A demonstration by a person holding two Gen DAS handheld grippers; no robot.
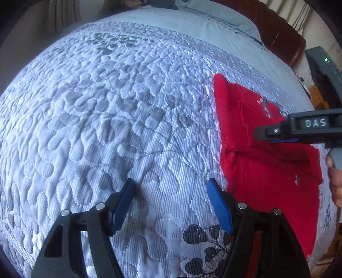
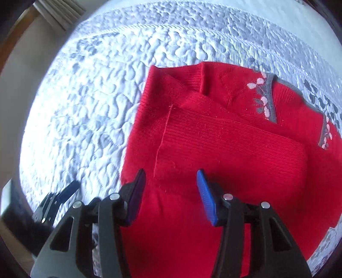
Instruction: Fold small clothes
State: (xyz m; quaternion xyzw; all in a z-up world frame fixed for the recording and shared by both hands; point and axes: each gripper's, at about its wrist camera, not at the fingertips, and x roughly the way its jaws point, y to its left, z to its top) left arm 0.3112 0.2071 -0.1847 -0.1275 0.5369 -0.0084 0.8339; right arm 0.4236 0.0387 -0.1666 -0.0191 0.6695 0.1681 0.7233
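A small red knit sweater [image 2: 213,139] with grey trim and pink leaf motifs lies partly folded on the quilted bedspread [image 2: 96,96]. A sleeve lies folded across its body. My right gripper [image 2: 171,181] is open and empty, hovering just above the sweater's near part. In the left wrist view the sweater [image 1: 267,166] lies at the right. My left gripper [image 1: 171,190] is open and empty over bare quilt, left of the sweater's edge. The right gripper [image 1: 275,133] shows there from the side, above the sweater.
The white and grey quilted bedspread [image 1: 106,117] covers the bed. A grey pillow [image 1: 224,19] and a brown headboard [image 1: 277,27] are at the far end. A dark device with a green light [image 1: 326,64] stands beside the bed. The left gripper [image 2: 62,196] shows at the lower left.
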